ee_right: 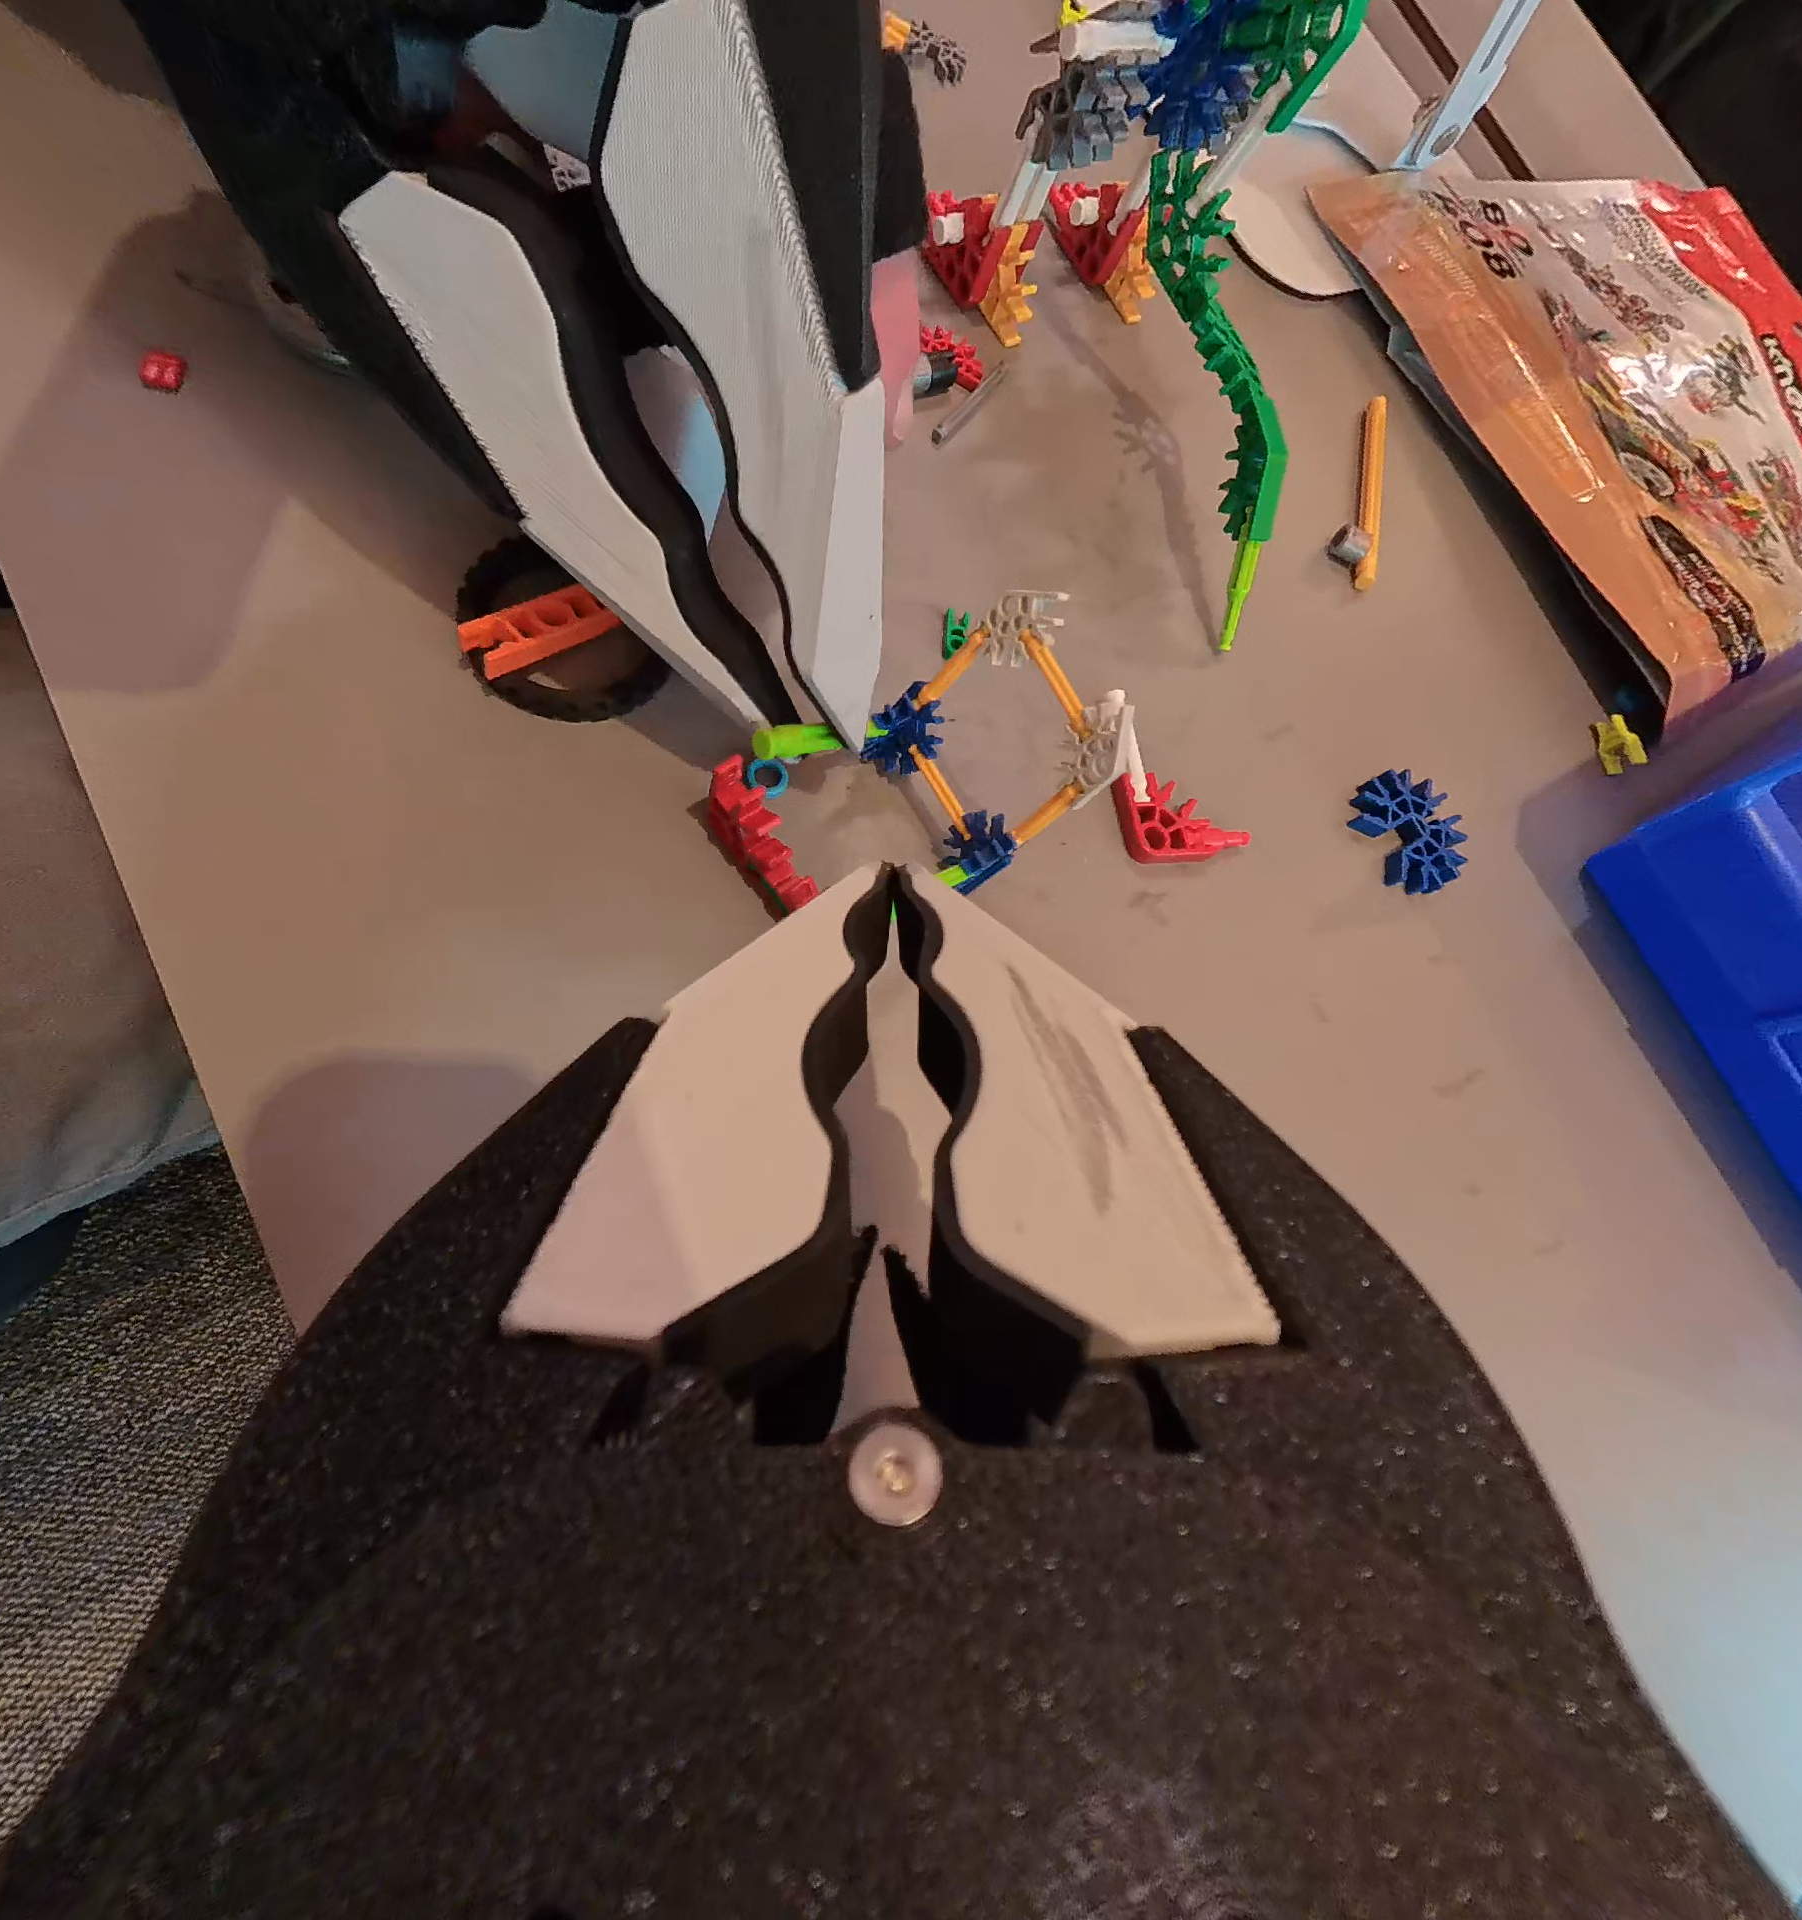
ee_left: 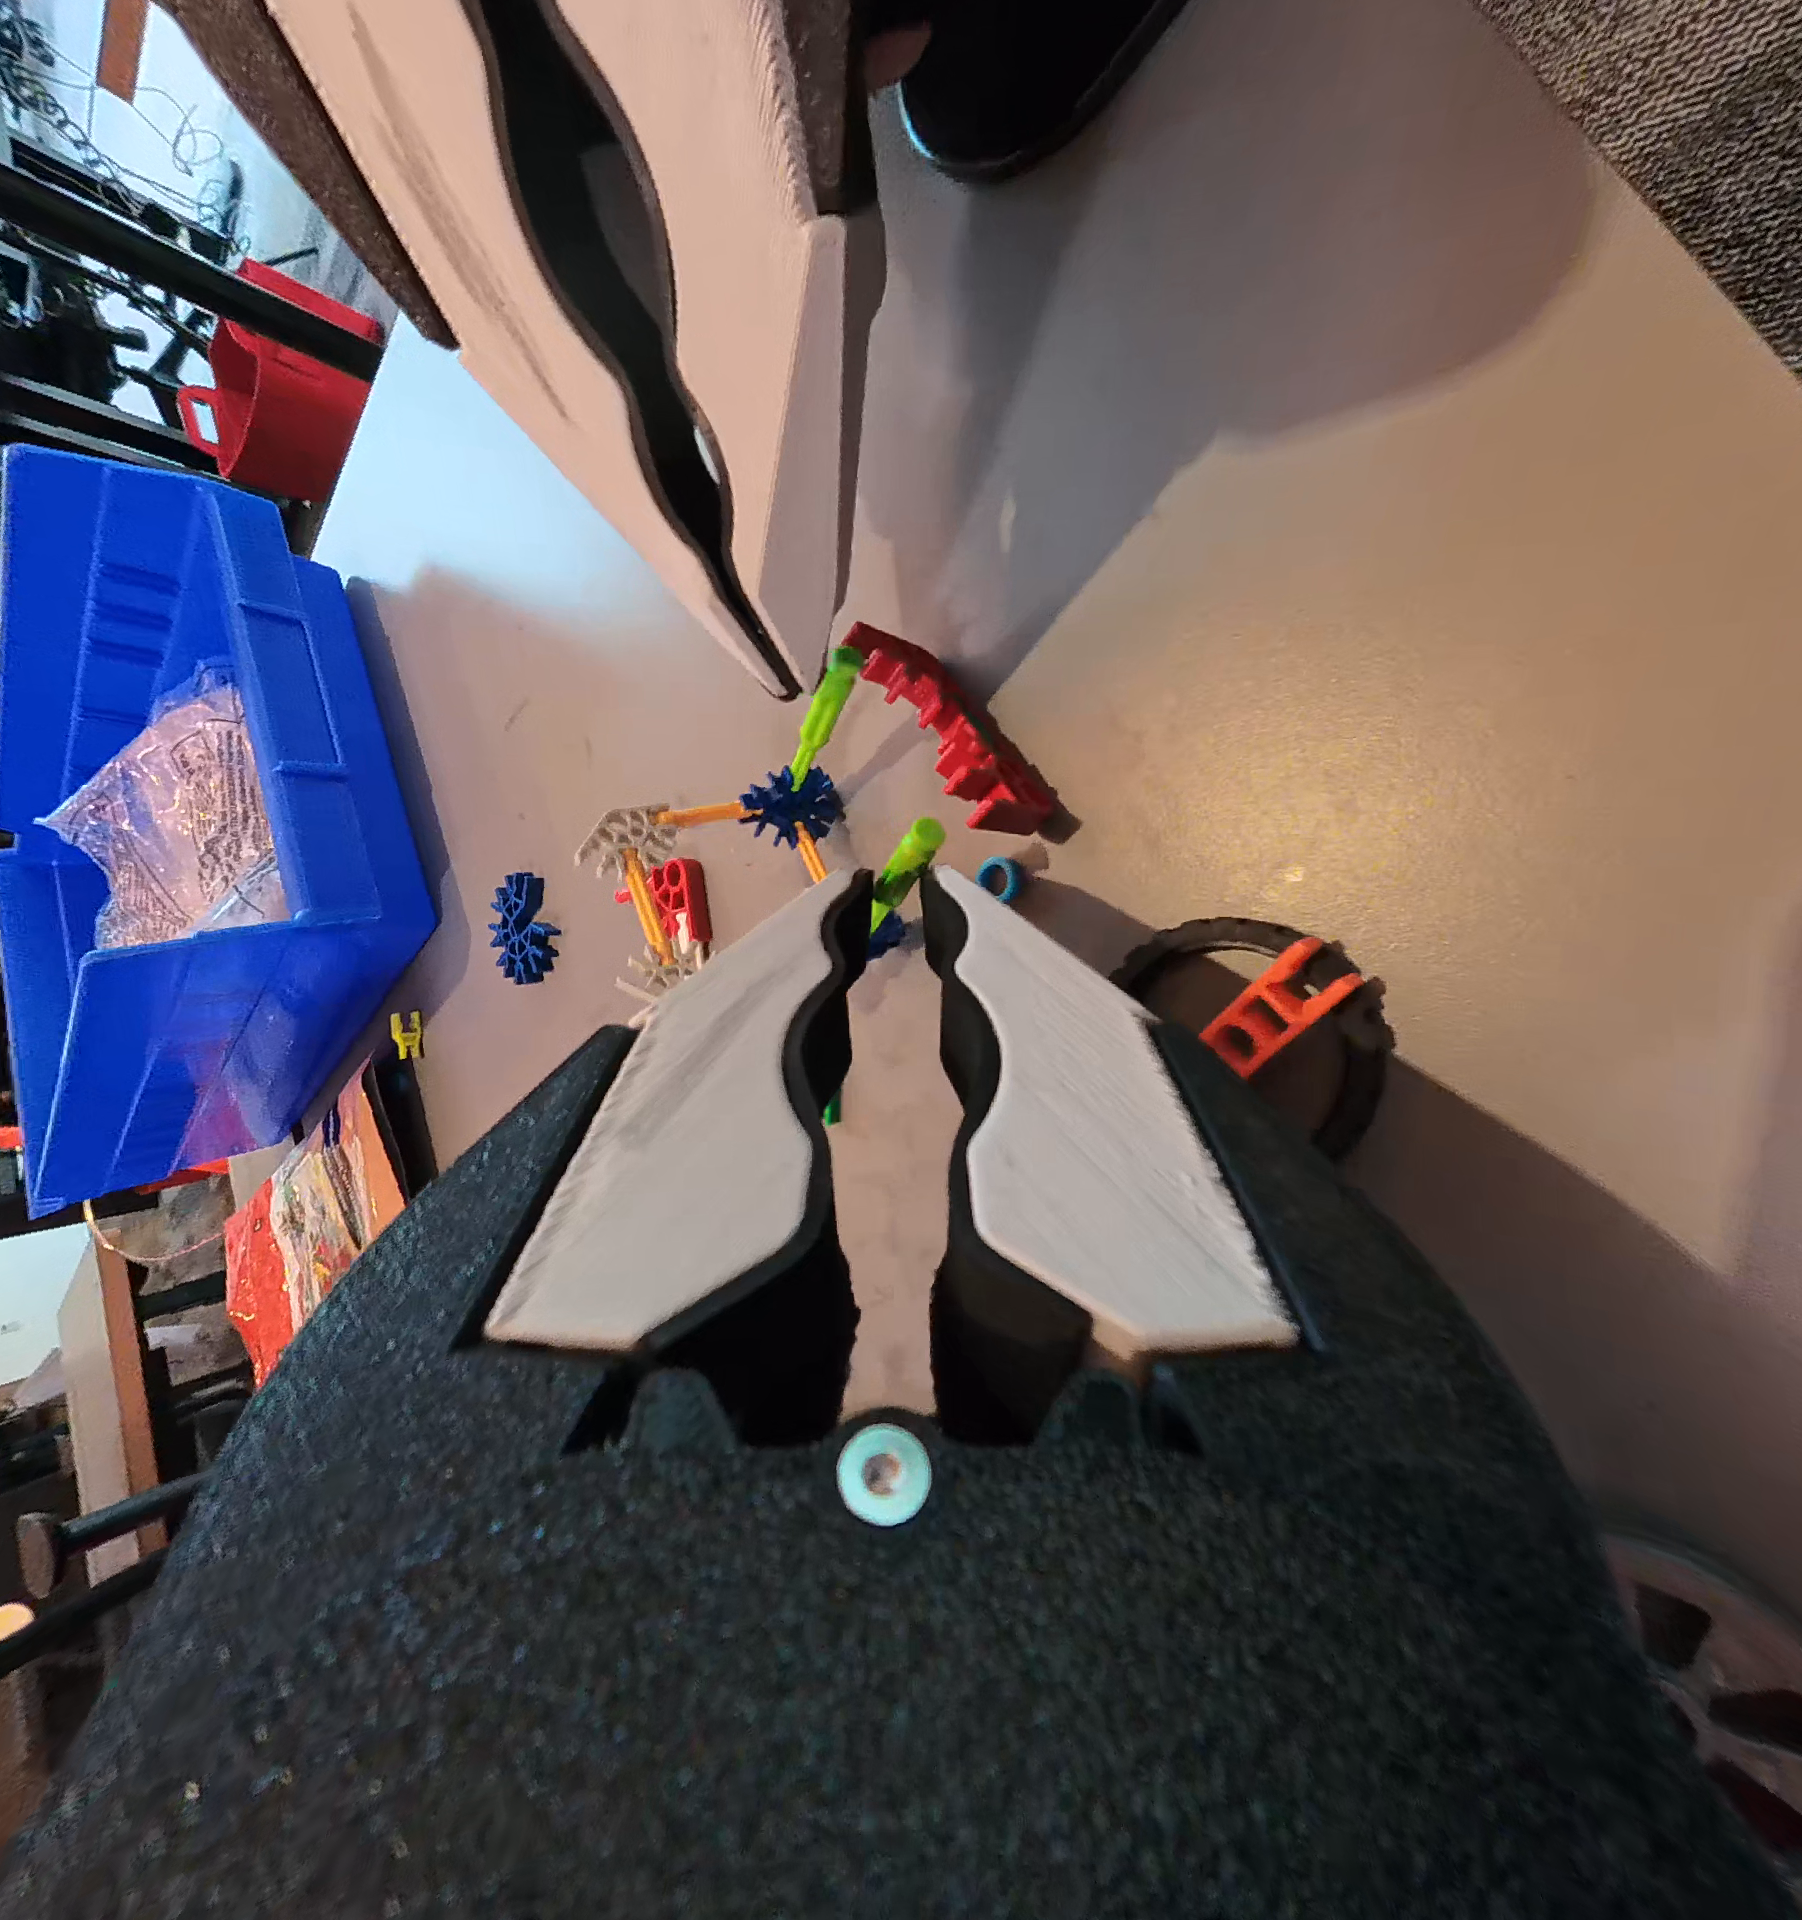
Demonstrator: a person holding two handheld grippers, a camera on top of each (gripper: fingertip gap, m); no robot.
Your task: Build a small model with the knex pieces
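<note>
A small diamond frame (ee_right: 990, 727) of yellow rods with blue and grey connectors lies on the grey table (ee_right: 1188, 1039). My left gripper (ee_left: 895, 883) is shut on a light green rod (ee_left: 912, 847) that sticks out of one blue connector (ee_right: 902, 732). It also shows in the right wrist view (ee_right: 824, 732). My right gripper (ee_right: 892, 873) is shut on another green rod (ee_left: 824, 712), plugged into the other blue connector (ee_right: 980, 842). It appears at the top of the left wrist view (ee_left: 809, 675). A red connector (ee_right: 1167, 821) hangs on the frame's far corner.
A red toothed strip (ee_right: 762, 831) and a blue ring (ee_right: 767, 774) lie by the rods. A black tyre with an orange piece (ee_right: 554, 634), a loose blue connector (ee_right: 1411, 831), a blue bin (ee_right: 1759, 935), a parts bag (ee_right: 1655, 416) and a built model (ee_right: 1167, 156) surround them. My left and right fingertips are right by each other. Both grippers' tips are roughly 20 cm from the built model (ee_right: 1167, 156).
</note>
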